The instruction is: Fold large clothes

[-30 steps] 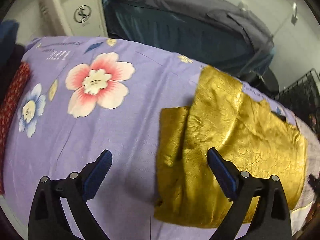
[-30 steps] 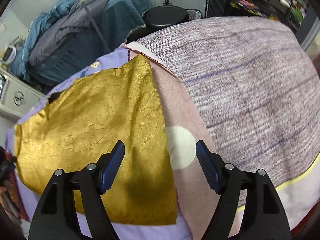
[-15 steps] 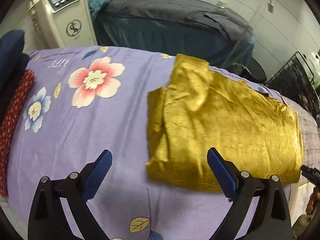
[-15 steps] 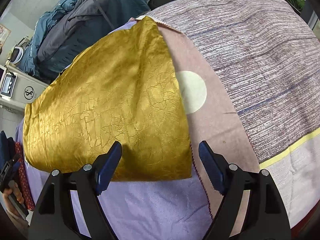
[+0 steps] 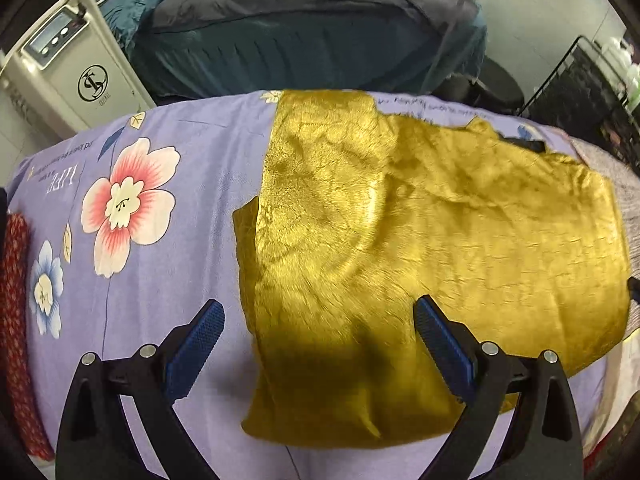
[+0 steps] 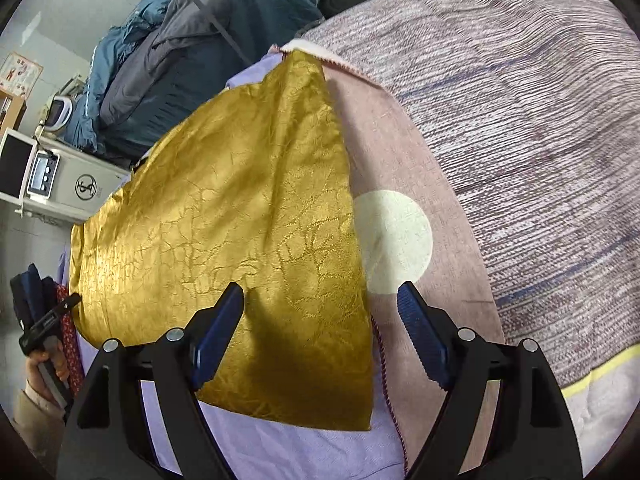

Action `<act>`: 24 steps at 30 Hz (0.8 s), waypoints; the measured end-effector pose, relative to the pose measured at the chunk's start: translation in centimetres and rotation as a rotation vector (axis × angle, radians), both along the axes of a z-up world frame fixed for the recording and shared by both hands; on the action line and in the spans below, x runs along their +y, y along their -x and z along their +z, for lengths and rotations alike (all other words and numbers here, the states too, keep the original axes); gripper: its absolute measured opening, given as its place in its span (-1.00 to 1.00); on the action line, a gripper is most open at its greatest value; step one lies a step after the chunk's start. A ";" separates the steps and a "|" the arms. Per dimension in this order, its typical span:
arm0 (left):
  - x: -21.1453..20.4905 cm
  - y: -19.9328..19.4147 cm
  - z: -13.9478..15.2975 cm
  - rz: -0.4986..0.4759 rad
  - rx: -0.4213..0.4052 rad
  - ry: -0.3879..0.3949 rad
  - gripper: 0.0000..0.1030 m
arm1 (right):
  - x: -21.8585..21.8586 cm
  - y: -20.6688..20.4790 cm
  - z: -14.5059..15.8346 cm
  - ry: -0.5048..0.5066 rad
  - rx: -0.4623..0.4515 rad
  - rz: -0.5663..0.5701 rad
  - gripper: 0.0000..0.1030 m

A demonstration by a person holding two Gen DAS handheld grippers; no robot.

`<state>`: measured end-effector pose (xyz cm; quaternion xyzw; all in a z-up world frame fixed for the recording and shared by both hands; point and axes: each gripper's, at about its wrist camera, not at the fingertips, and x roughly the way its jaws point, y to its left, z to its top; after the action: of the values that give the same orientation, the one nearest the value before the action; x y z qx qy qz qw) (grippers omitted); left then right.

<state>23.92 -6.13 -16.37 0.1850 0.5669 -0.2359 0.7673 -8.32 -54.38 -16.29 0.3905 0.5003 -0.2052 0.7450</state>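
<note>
While both my pairs of fingers are spread wide and grip nothing, the gold garment (image 5: 420, 248) lies flat on the lavender floral bedsheet (image 5: 160, 184) ahead of them. Seen from my left fingers (image 5: 318, 346), the garment fills the space from 12 o'clock round to 3 o'clock; its near-left corner sits between the two blue pads, and the right pad overlaps the cloth in view, though I cannot tell whether it touches. Seen from my right fingers (image 6: 320, 330), the garment (image 6: 240, 220) spreads from 12 o'clock out to 9 o'clock, its near-right corner between the pads, with the left pad over the fabric.

The garment is folded into a broad, roughly rectangular panel, with a narrower flap laid across its left end in the left view. It is shiny gold cloth with a crackled, veined woven pattern and soft creases.

The sheet is smooth, printed with pink and blue flowers. At 3 o'clock from the right fingers lies a dusty-pink blanket (image 6: 404, 152) with a cream circle, and beyond it a ribbed, streaky mauve cover (image 6: 540, 120).
</note>
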 end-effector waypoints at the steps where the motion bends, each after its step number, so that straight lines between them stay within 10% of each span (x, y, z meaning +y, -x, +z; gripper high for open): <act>1: -0.1 -0.4 -0.4 0.001 -0.004 -0.018 0.82 | 0.0 -0.3 -0.4 -0.002 0.013 0.013 0.53; 15: 2.1 -6.7 -7.6 0.212 0.402 0.143 0.90 | -0.8 -0.8 -2.5 -0.085 -0.009 0.045 0.67; 24: 2.3 -8.0 -7.9 0.154 0.498 0.147 0.90 | -2.0 -2.1 -3.9 -0.216 -0.106 0.090 0.89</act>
<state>31.91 -3.83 -24.26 0.0212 0.7319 -0.2556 0.6313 -6.19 -56.43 -20.20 0.4560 0.4963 -0.0956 0.7325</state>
